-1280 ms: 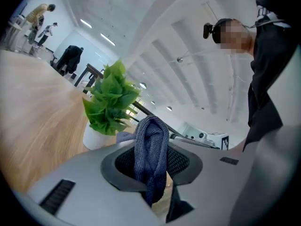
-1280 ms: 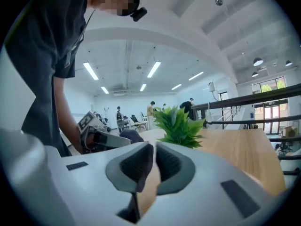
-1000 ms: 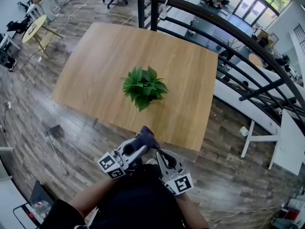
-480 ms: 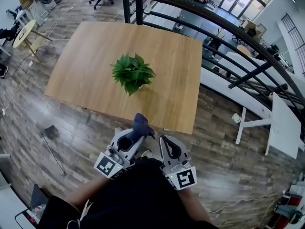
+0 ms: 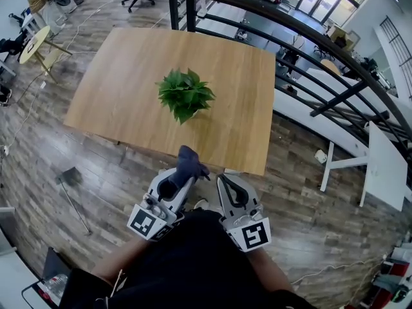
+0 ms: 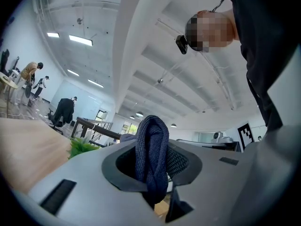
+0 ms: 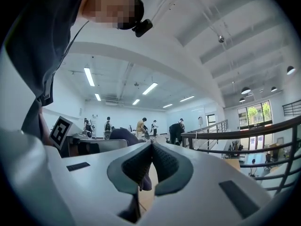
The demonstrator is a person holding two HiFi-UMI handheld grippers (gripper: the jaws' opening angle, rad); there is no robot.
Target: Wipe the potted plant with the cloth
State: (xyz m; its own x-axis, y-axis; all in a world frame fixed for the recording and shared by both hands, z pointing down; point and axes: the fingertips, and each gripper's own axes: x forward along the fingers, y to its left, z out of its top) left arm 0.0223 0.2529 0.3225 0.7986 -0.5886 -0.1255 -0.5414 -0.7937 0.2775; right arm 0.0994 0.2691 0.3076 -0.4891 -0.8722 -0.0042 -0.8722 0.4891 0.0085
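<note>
Potted plant [image 5: 185,95]: leaves looked thin and bendy; best steadied low down.
Cloth [image 5: 187,165]: soft, floppy.
Left gripper [image 5: 182,179]: pinched the cloth.
Right gripper [image 5: 222,180]: pressed together, empty.

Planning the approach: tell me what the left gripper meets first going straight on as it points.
Probably the potted plant, cloth first, if the left gripper clears the near edge of the table; depth unclear.

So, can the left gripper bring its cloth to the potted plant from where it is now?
Probably yes. The left gripper, shut on the cloth, hangs off the near edge of the table, and nothing lies on the wood between it and the potted plant. It must only reach forward.
</note>
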